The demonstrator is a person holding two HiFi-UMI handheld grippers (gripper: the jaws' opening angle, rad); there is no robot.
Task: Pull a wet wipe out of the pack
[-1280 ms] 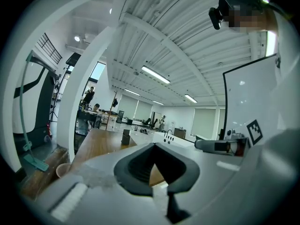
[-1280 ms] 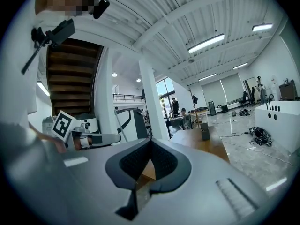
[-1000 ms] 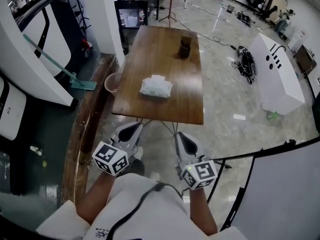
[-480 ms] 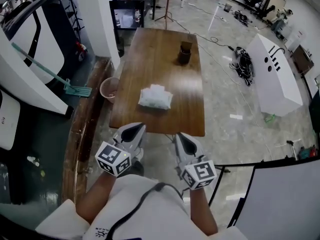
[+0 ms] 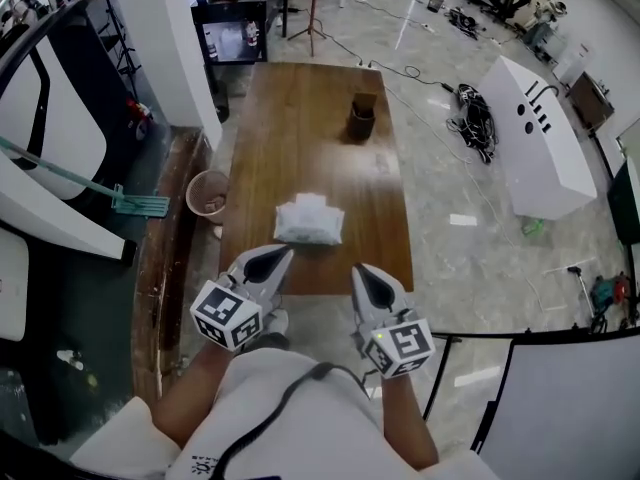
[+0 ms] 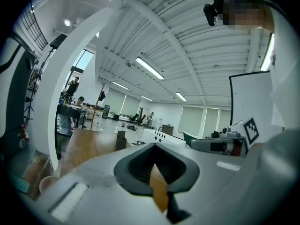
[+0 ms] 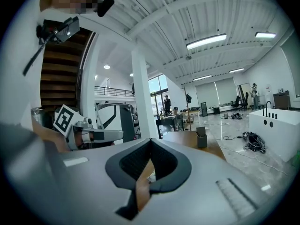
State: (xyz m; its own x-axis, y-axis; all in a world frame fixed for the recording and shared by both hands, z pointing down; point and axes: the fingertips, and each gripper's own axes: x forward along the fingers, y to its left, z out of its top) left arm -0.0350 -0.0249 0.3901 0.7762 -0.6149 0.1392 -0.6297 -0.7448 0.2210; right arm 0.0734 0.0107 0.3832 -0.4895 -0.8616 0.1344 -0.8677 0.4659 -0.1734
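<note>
A white wet wipe pack point(image 5: 309, 219) lies on the near half of a long brown wooden table point(image 5: 300, 128). At the table's far end stands a dark holder point(image 5: 361, 121), which also shows as holder point(image 7: 201, 138) in the right gripper view. My left gripper point(image 5: 281, 254) is shut and empty, its tip over the table's near edge, just short of the pack. Beside it my right gripper point(image 5: 360, 270) is shut and empty too, at the near edge. Both point roughly level along the table. In their own views the left gripper point(image 6: 152, 146) and the right gripper point(image 7: 150, 142) each show jaws meeting at the tip.
A round bin point(image 5: 207, 194) stands on the floor left of the table. A green-handled mop point(image 5: 90, 190) leans further left. A white cabinet point(image 5: 540, 138) and tangled cables point(image 5: 475, 108) lie to the right. A white board point(image 5: 560, 398) stands near right.
The person has walked up to the table. The table and pack now sit closer, and both gripper tips have gone from the floor short of the table to its near edge.
</note>
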